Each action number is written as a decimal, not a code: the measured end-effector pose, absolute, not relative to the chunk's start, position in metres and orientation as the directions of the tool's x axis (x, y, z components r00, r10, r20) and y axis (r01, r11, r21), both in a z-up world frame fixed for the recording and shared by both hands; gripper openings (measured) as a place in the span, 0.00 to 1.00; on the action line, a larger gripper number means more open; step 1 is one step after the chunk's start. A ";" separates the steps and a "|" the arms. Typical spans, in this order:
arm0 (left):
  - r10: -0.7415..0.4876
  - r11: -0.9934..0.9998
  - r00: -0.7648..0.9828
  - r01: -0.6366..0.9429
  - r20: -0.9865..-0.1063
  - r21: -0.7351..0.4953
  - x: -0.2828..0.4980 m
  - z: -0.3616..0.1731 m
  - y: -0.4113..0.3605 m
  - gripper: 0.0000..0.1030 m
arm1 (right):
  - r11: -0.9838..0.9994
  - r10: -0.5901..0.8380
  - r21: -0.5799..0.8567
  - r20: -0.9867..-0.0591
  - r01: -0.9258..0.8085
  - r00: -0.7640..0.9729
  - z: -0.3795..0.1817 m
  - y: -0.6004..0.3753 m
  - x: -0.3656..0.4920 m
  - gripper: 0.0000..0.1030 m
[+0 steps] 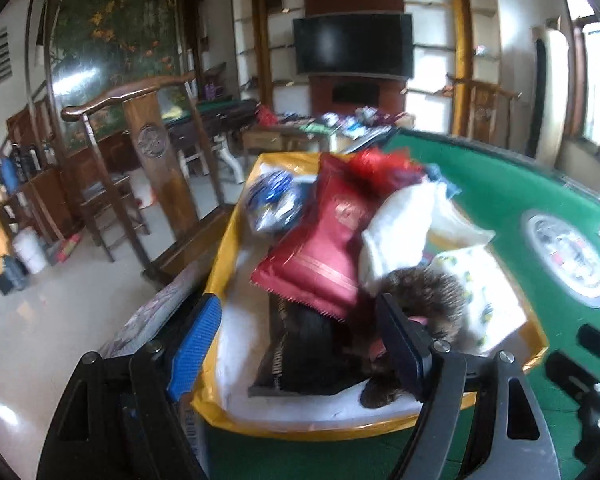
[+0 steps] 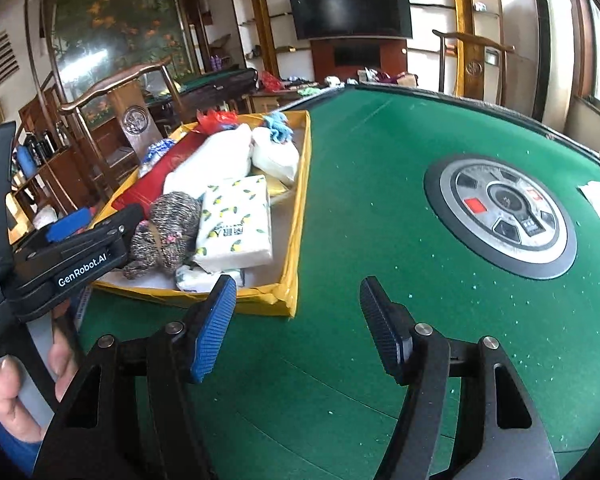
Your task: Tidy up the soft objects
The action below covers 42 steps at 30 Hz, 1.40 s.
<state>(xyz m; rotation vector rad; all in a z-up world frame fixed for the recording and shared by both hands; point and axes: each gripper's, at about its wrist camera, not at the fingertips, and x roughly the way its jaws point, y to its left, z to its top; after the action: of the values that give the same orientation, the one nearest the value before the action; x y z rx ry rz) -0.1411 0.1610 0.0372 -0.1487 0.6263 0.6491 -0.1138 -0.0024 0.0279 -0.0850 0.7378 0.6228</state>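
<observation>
A yellow-rimmed tray [image 1: 220, 264] [image 2: 300, 216] on the green felt table holds several soft things. Among them are a red pouch [image 1: 320, 248], white padded packs [image 1: 400, 228] [image 2: 212, 164], a lemon-print tissue pack [image 2: 236, 220], a brown fuzzy knit [image 1: 432, 284] [image 2: 172, 224] and a black packet [image 1: 300, 352]. My left gripper [image 1: 300, 344] [image 2: 104, 218] hangs open over the tray's near end. The black packet lies below its jaws and the knit sits behind its right finger. My right gripper [image 2: 300, 320] stands open over bare felt to the right of the tray, holding nothing.
A round control hub [image 2: 500, 216] [image 1: 564, 260] is set in the table's middle. A carved wooden chair [image 1: 152, 168] stands left of the tray. A person's hand [image 2: 4, 392] holds the left gripper. Green felt [image 2: 360, 160] stretches right of the tray.
</observation>
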 end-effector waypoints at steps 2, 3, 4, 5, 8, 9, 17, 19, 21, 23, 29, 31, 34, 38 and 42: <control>0.521 0.789 0.625 -0.613 -0.582 0.048 -0.144 0.039 0.163 0.77 | 0.823 0.493 0.143 -0.659 -0.550 0.568 0.027 -0.003 -0.112 0.63; 0.524 0.787 0.626 -0.616 -0.577 0.047 -0.144 0.040 0.163 0.77 | 0.829 0.483 0.135 -0.663 -0.543 0.572 0.027 -0.002 -0.112 0.63; 0.528 0.785 0.624 -0.617 -0.576 0.051 -0.144 0.041 0.162 0.77 | 0.833 0.474 0.131 -0.668 -0.537 0.573 0.026 -0.003 -0.111 0.63; 0.530 0.785 0.620 -0.616 -0.579 0.059 -0.143 0.041 0.161 0.77 | 0.839 0.463 0.126 -0.675 -0.529 0.574 0.026 -0.003 -0.109 0.63; 0.509 0.805 0.642 -0.590 -0.574 0.054 -0.143 0.041 0.157 0.77 | 0.849 0.443 0.118 -0.690 -0.515 0.572 0.023 -0.003 -0.108 0.63; 0.496 0.817 0.663 -0.575 -0.560 0.043 -0.145 0.043 0.155 0.77 | 0.853 0.432 0.106 -0.693 -0.511 0.577 0.023 -0.003 -0.108 0.63; 0.585 0.776 0.661 -0.625 -0.471 0.087 -0.153 0.049 0.149 0.77 | 0.856 0.419 0.073 -0.678 -0.512 0.604 0.027 -0.002 -0.113 0.63; 0.583 0.784 0.659 -0.609 -0.475 0.116 -0.149 0.048 0.145 0.77 | 0.851 0.424 0.071 -0.677 -0.520 0.602 0.028 0.000 -0.114 0.63; 0.588 0.785 0.657 -0.604 -0.473 0.136 -0.147 0.047 0.143 0.77 | 0.850 0.428 0.070 -0.670 -0.523 0.606 0.030 0.000 -0.115 0.63; 0.592 0.785 0.655 -0.602 -0.470 0.149 -0.146 0.047 0.141 0.77 | 0.848 0.432 0.066 -0.661 -0.525 0.614 0.032 0.000 -0.116 0.63; 0.614 0.765 0.627 -0.623 -0.480 0.163 -0.146 0.045 0.142 0.77 | 0.841 0.455 0.092 -0.653 -0.534 0.605 0.036 -0.002 -0.117 0.63; 0.617 0.761 0.624 -0.628 -0.479 0.163 -0.147 0.045 0.143 0.77 | 0.840 0.458 0.093 -0.651 -0.535 0.605 0.037 -0.002 -0.118 0.63; 0.616 0.762 0.621 -0.627 -0.485 0.165 -0.146 0.044 0.144 0.77 | 0.840 0.457 0.093 -0.650 -0.534 0.606 0.037 -0.002 -0.119 0.63; 0.617 0.759 0.615 -0.629 -0.490 0.167 -0.146 0.043 0.144 0.77 | 0.841 0.460 0.099 -0.648 -0.532 0.607 0.038 -0.003 -0.119 0.63; 0.619 0.757 0.612 -0.631 -0.493 0.168 -0.145 0.043 0.145 0.77 | 0.839 0.463 0.099 -0.647 -0.535 0.606 0.038 -0.003 -0.119 0.63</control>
<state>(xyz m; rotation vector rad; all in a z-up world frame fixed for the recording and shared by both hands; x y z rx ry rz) -0.1454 0.1450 0.0432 -0.0230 0.5598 0.7210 -0.1194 -0.0031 0.0385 -0.1088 0.7158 0.5785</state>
